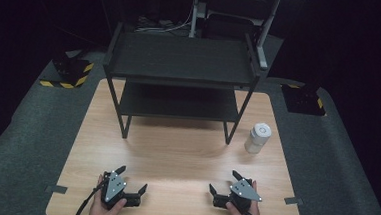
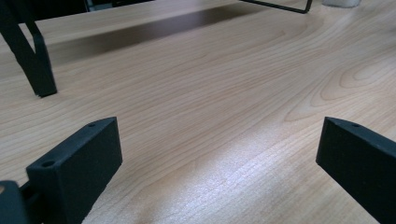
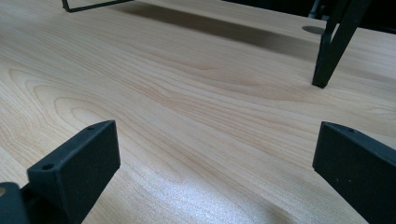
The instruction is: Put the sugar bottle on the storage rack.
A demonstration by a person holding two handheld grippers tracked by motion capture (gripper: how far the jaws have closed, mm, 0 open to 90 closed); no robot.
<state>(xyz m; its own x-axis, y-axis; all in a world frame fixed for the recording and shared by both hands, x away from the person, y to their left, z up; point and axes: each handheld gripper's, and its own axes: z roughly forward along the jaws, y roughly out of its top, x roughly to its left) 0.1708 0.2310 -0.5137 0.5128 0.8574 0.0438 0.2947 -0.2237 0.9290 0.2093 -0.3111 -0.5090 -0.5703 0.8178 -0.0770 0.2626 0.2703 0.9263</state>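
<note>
Jaws on both grippers spread wide, nothing between them. Left gripper and right gripper sit low at the near edge of the worktop, left one toward the near-left corner, right one toward the near-right corner, each held in a hand.

Target looks like the white bottle: upright near the right edge of the worktop, just right of the front-right leg of the black 2-tier shelf rack, well apart from both grippers. Right gripper is the closer one.

Handling guess: small plastic bottle with a round cap, probably light, rigid enough, smooth wall so likely a bit slippery, and light enough to tip if nudged. Best grip: across the cylindrical body around mid-height, below the cap, jaws square to the wall. Fill level can't be told.

Rack shelves look bare. Left gripper view shows a rack leg ahead; right gripper view shows another
</note>
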